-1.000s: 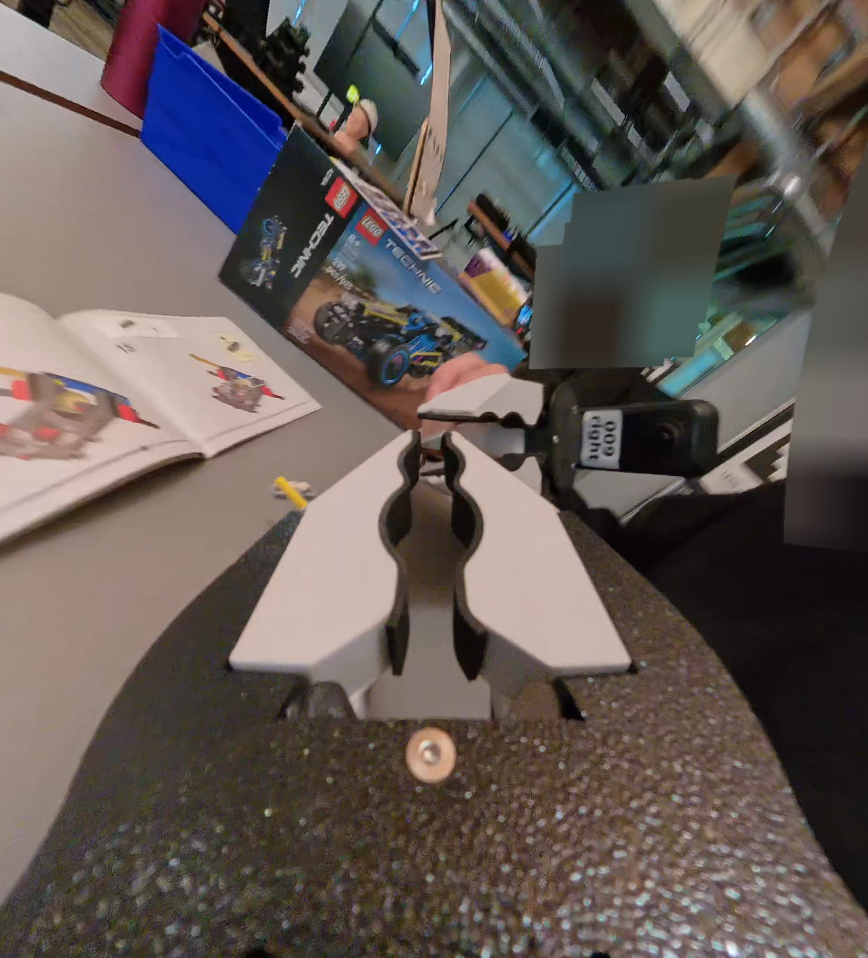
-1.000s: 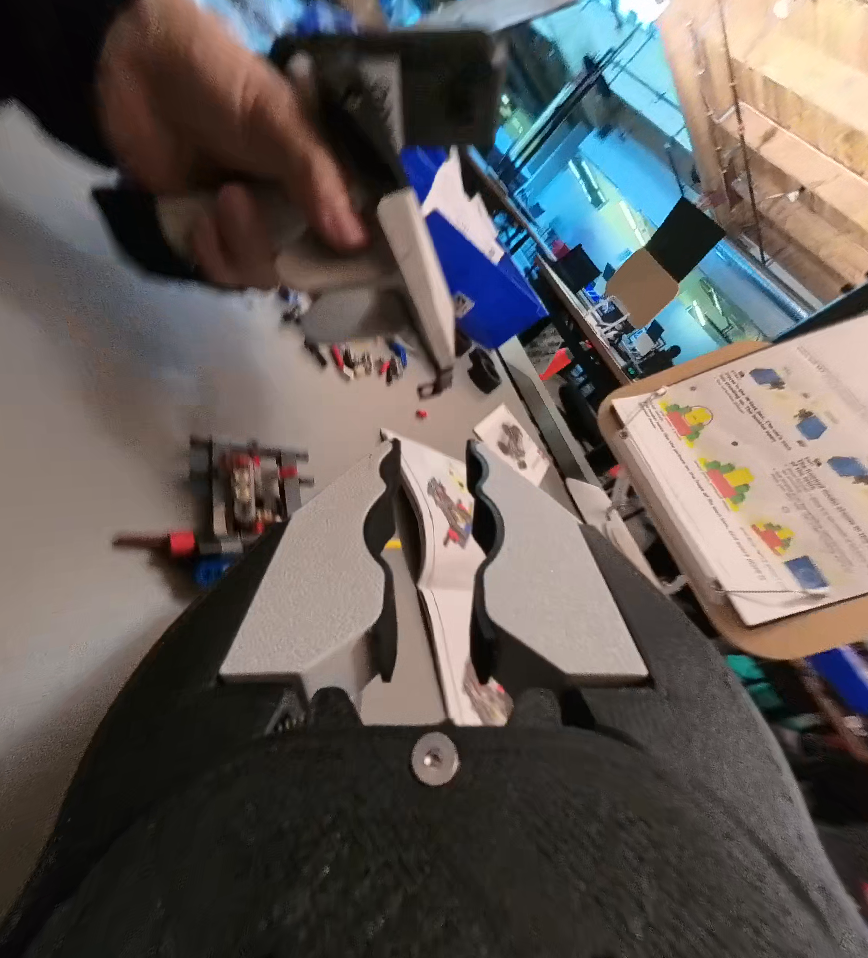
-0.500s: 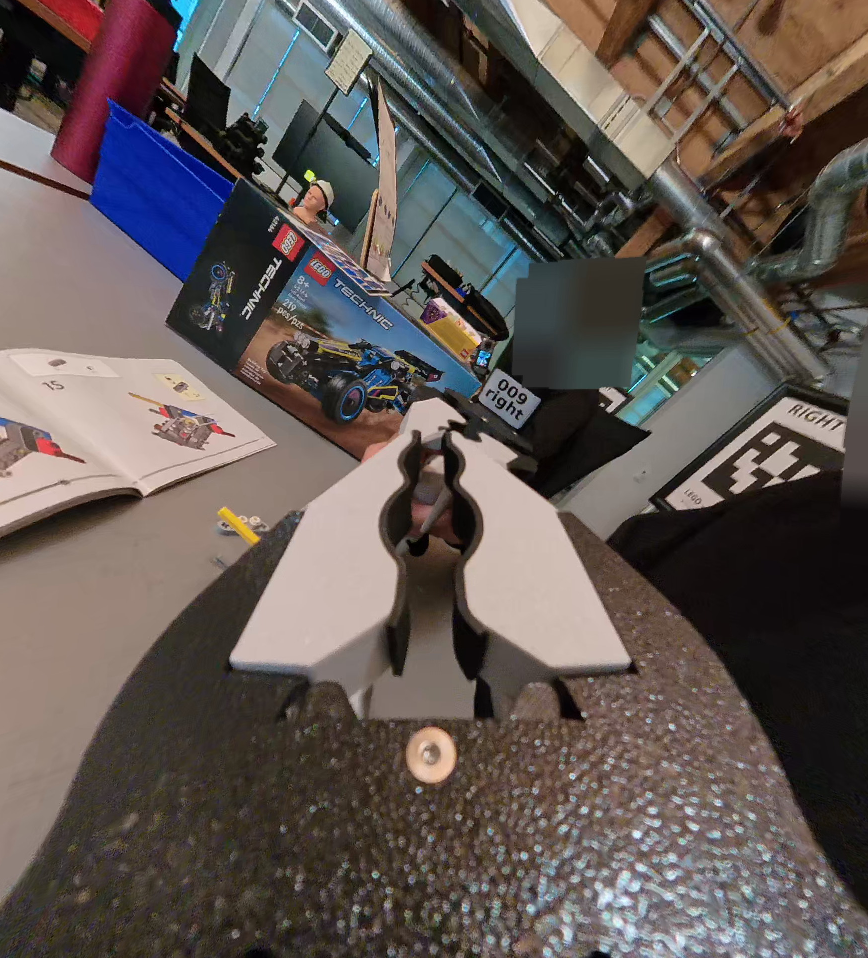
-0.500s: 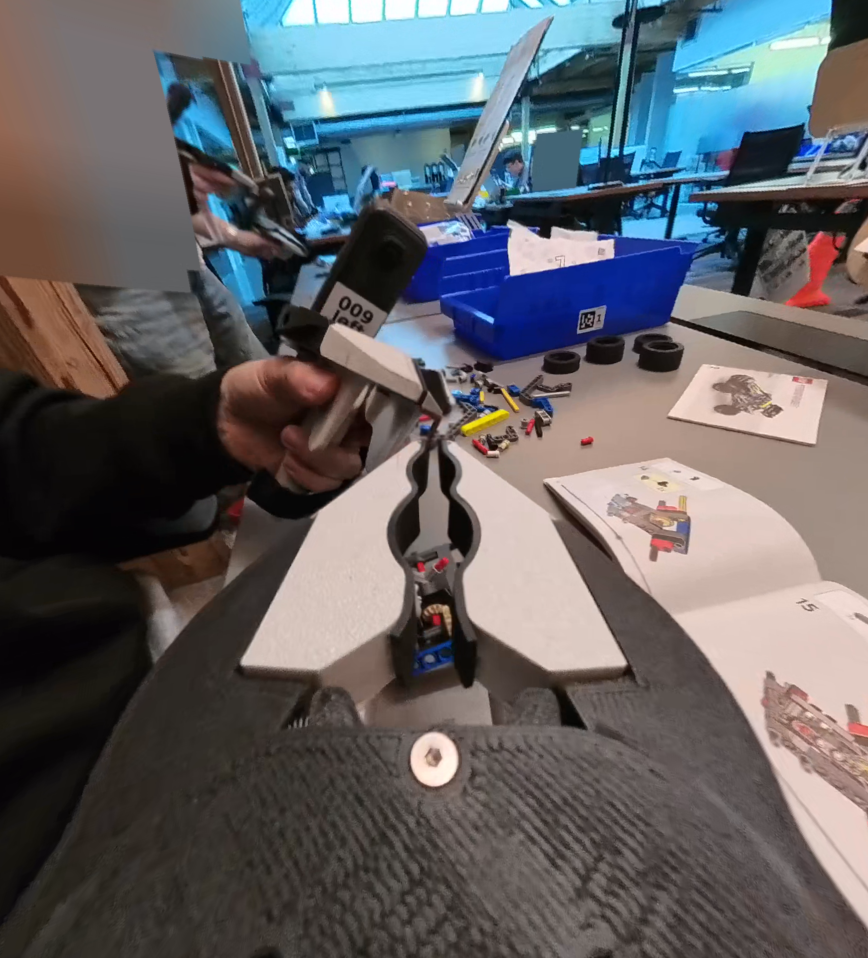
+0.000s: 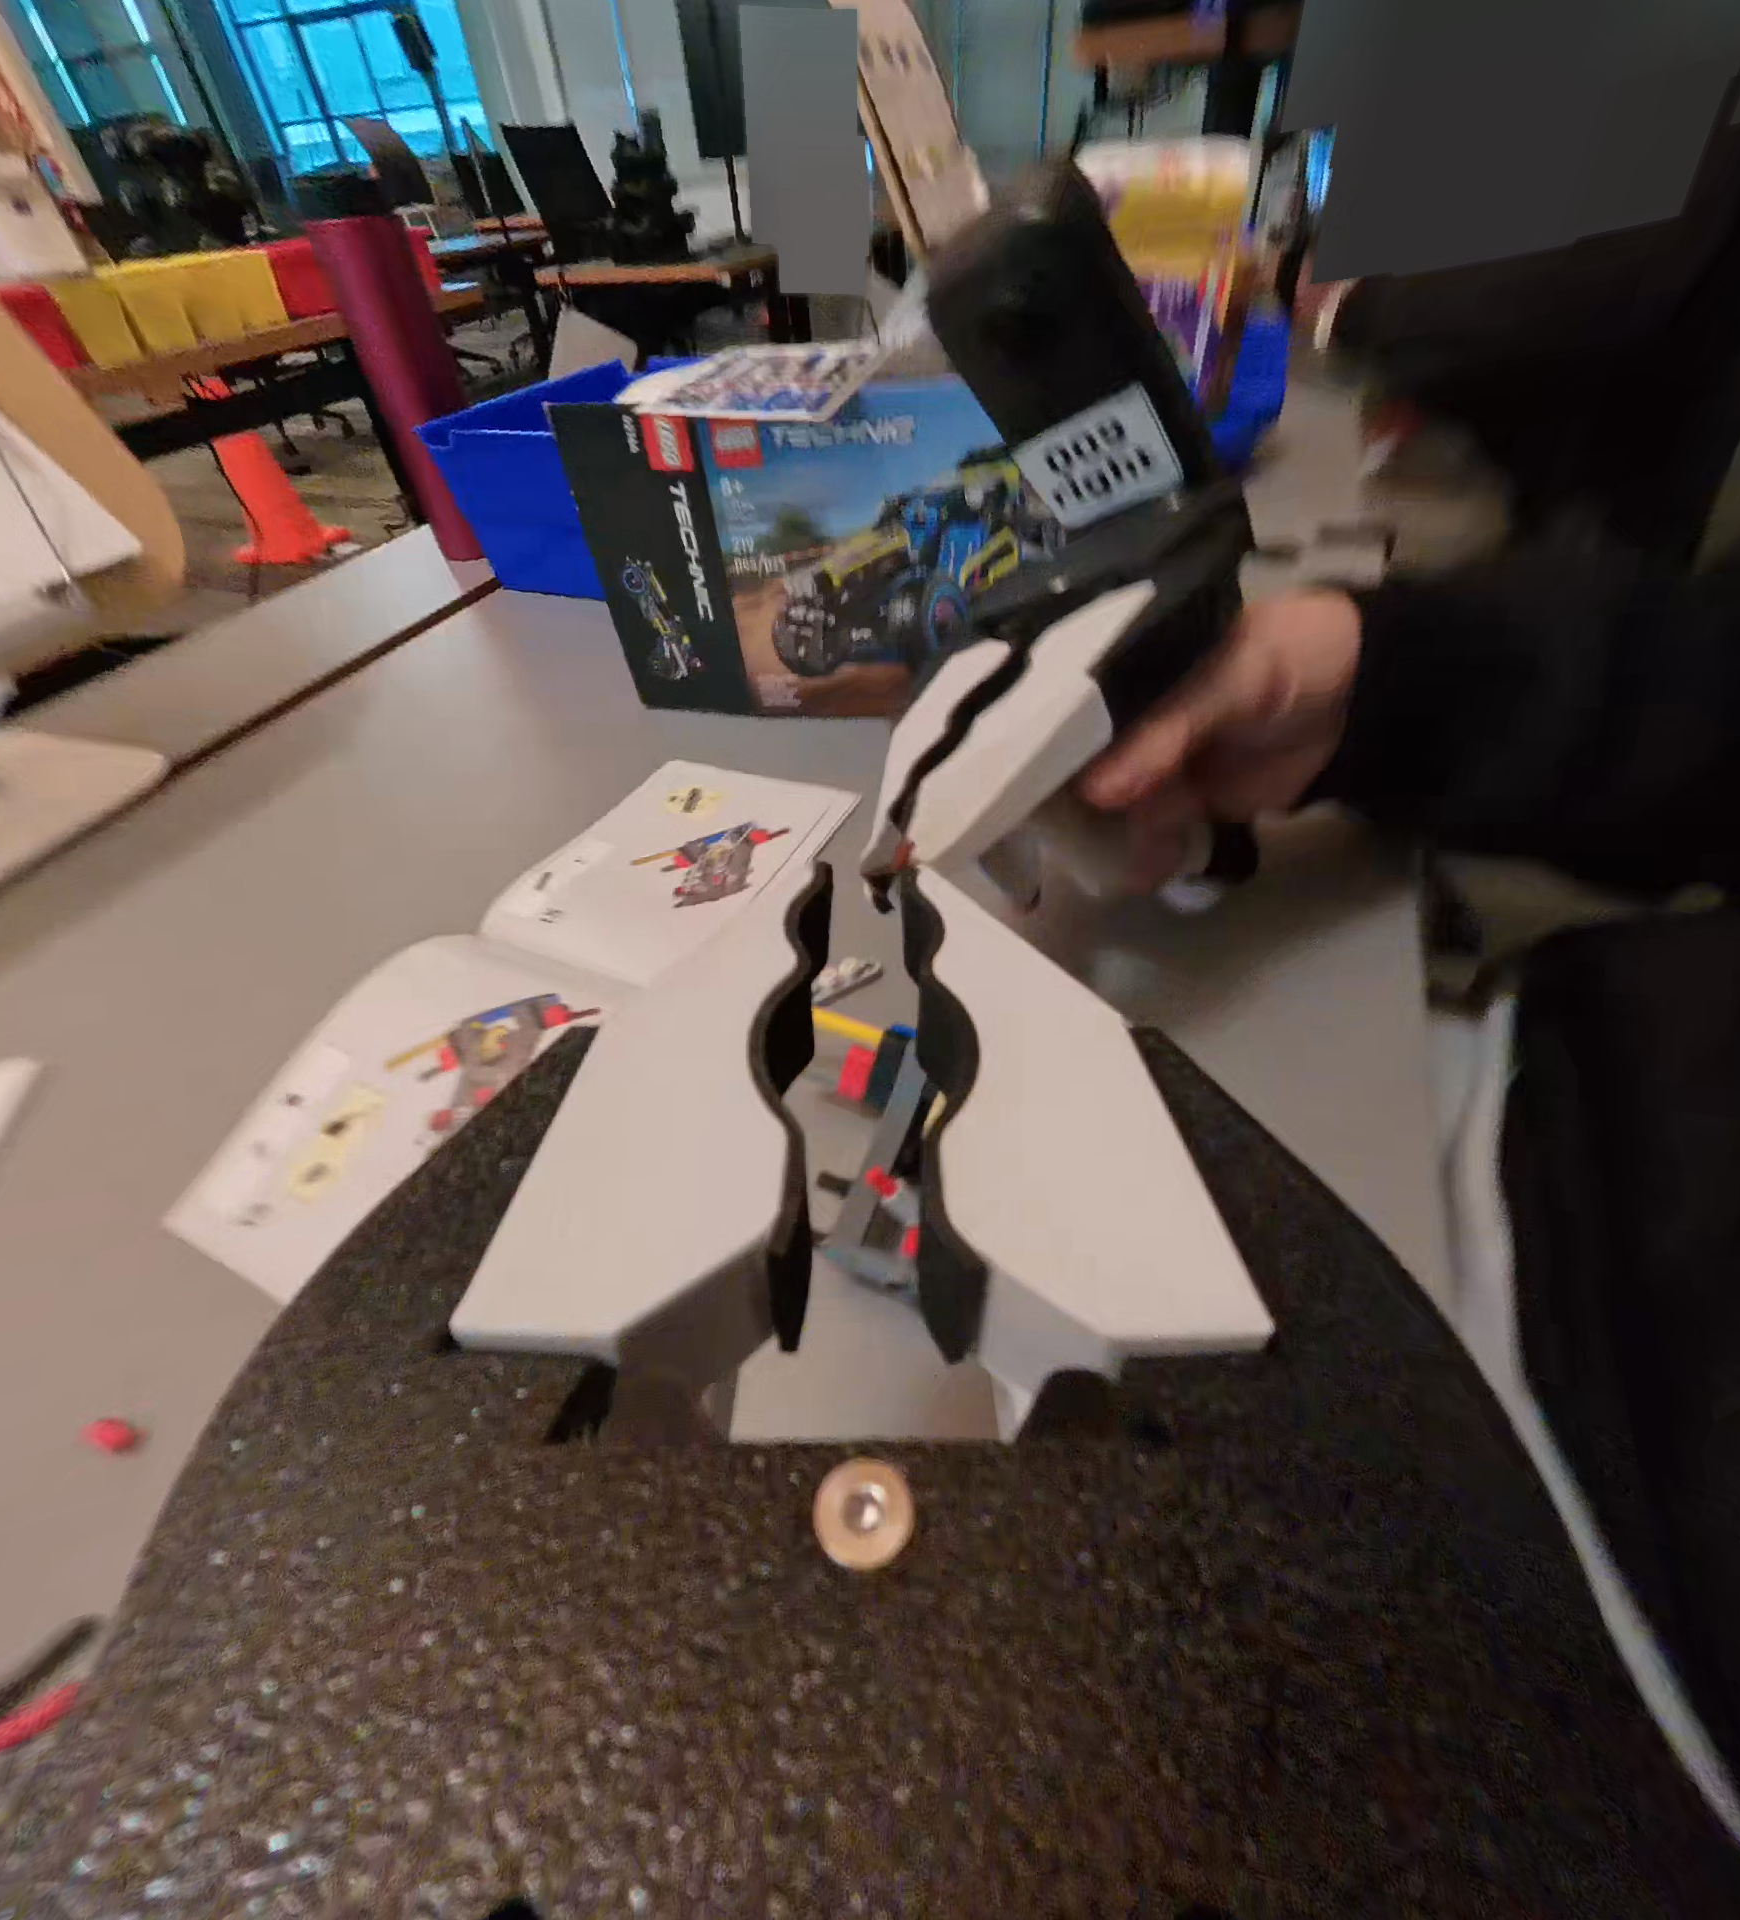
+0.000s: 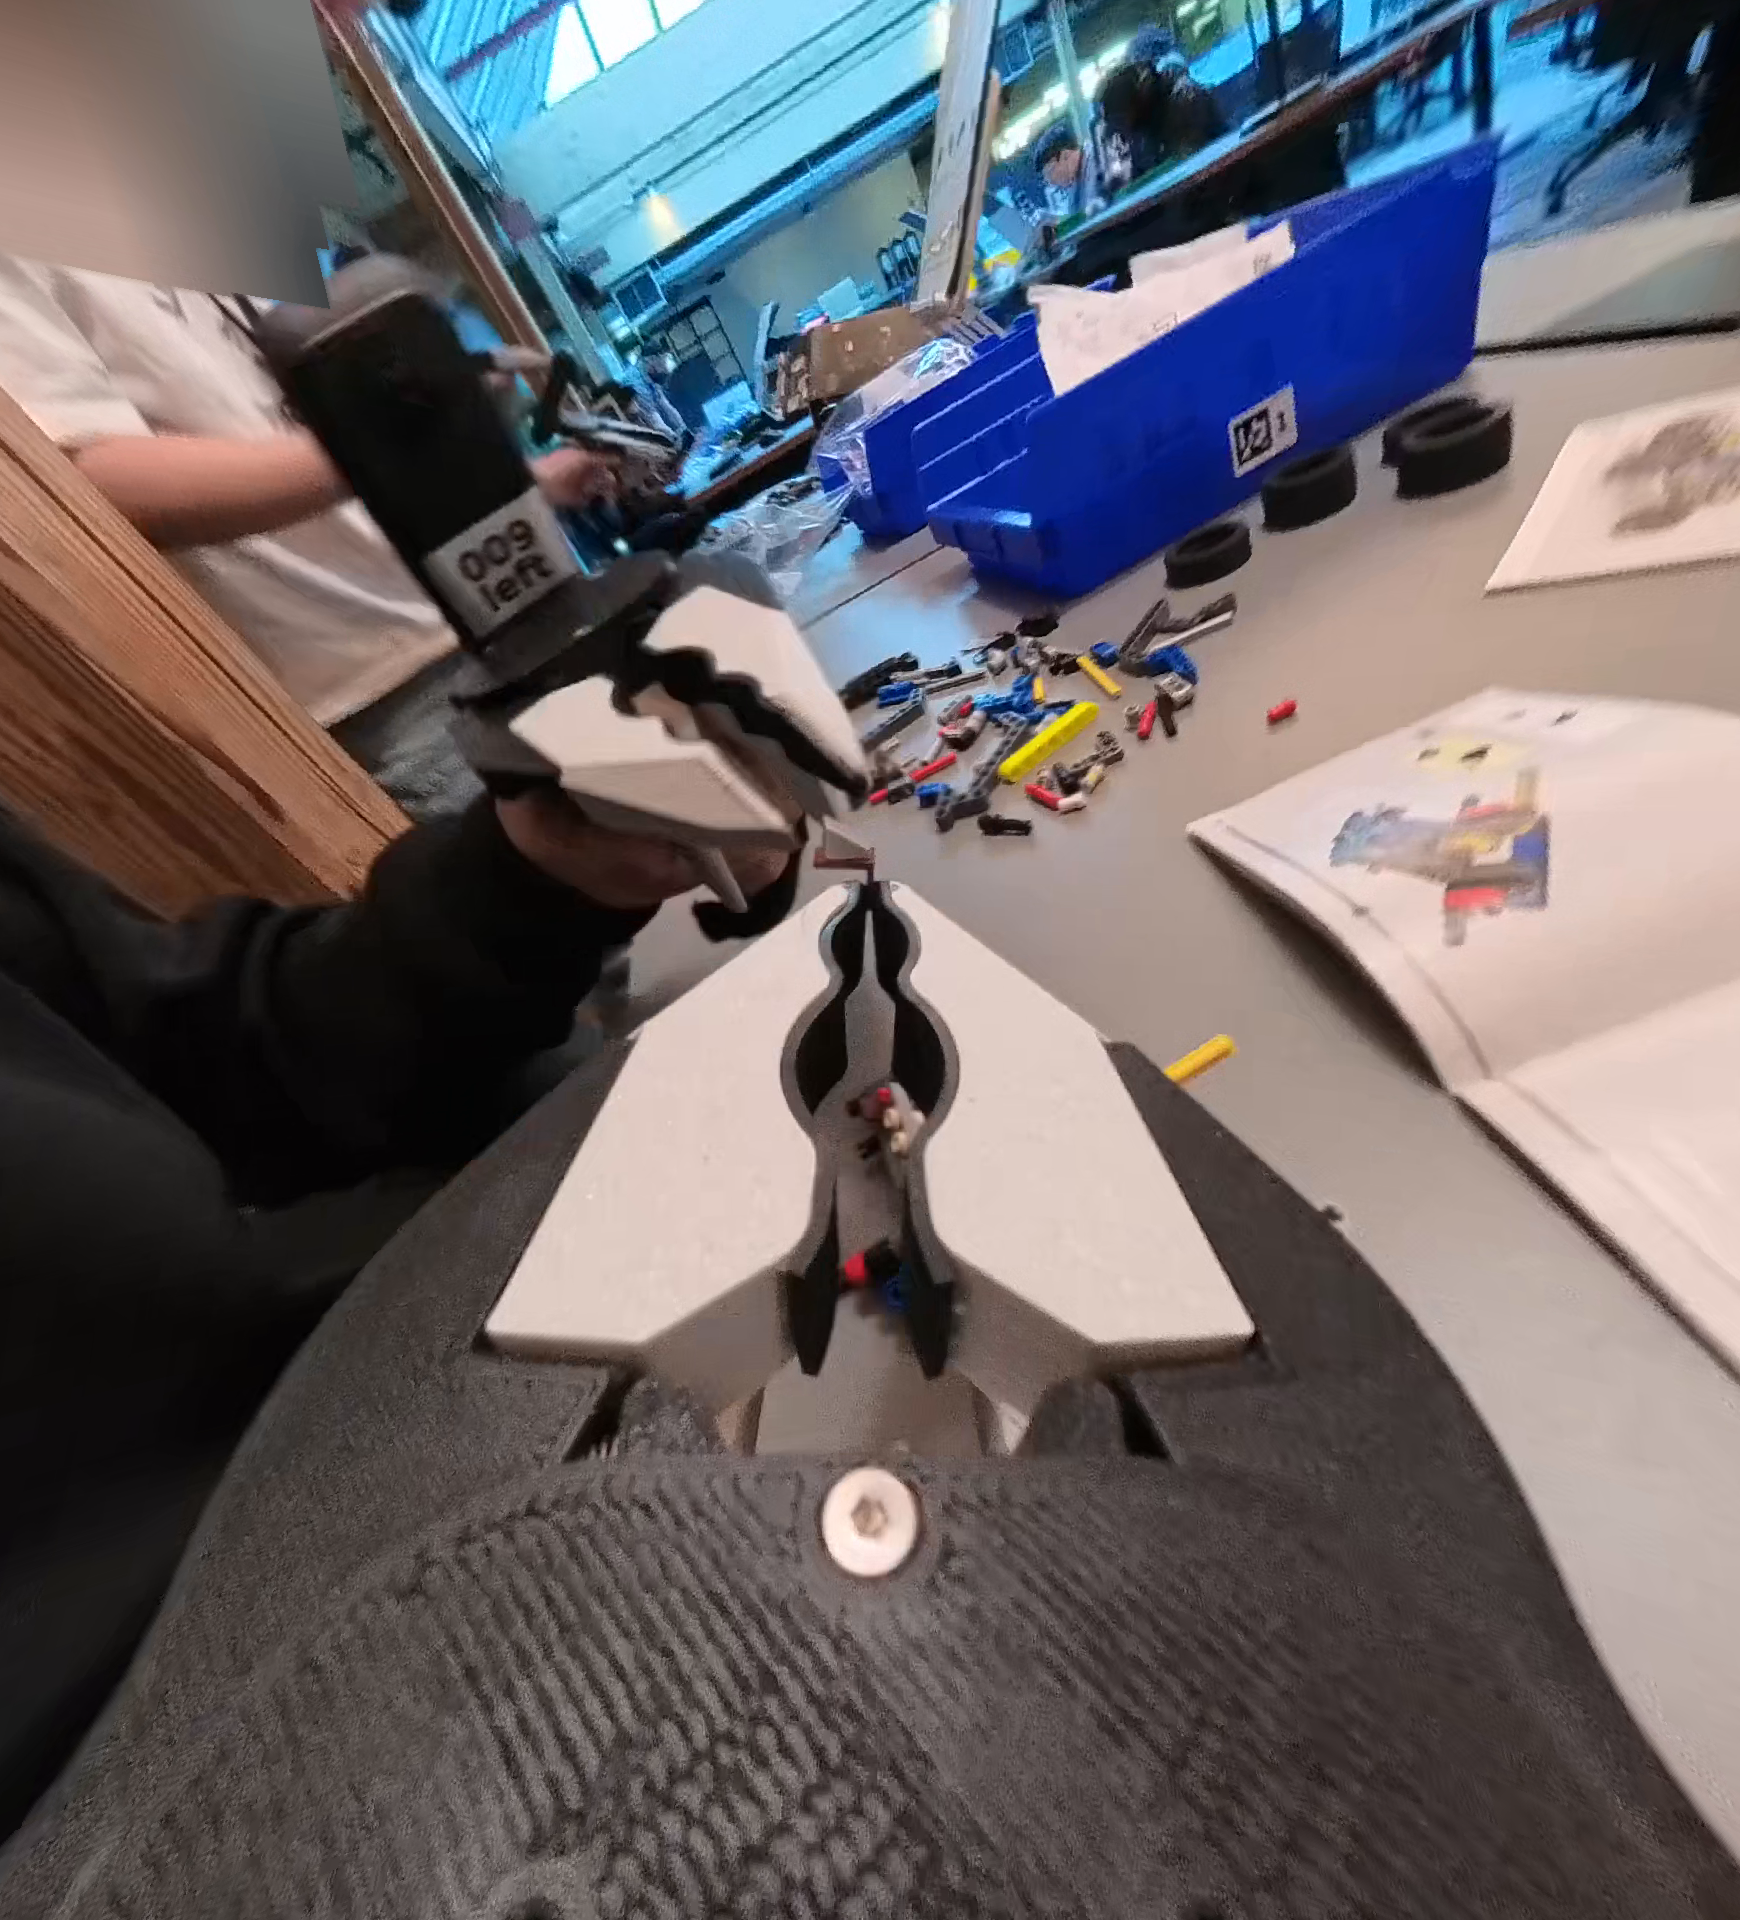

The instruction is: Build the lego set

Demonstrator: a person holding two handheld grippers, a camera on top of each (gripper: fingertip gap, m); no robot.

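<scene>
My left gripper [image 5: 864, 885] is open, its fingertips on either side of the tip of my right gripper [image 5: 892, 868]. My right gripper [image 6: 871, 891] is shut on a small dark red piece [image 6: 843, 856] that sticks out of its tip, just below the left gripper [image 6: 840, 790]. The part-built grey model with red, blue and yellow parts [image 5: 881, 1174] lies on the table under both grippers. I see it only through the gaps between the fingers, also in the right wrist view [image 6: 885, 1127]. A pile of loose parts [image 6: 1032, 717] lies farther back.
The open instruction booklet [image 6: 1468, 862] lies to the right, also in the left wrist view [image 5: 637, 883]. The set's box [image 5: 793, 551], blue bins [image 6: 1209, 416], black tyres [image 6: 1313, 488], a yellow pin [image 6: 1198, 1058] and a stray red piece [image 5: 113, 1436] are on the table. My two grippers' fingertips are within a few centimetres of each other.
My left gripper has opened from nearly shut. Both grippers have tilted down toward the table and stay tip to tip. The right gripper stays shut on the small piece.
</scene>
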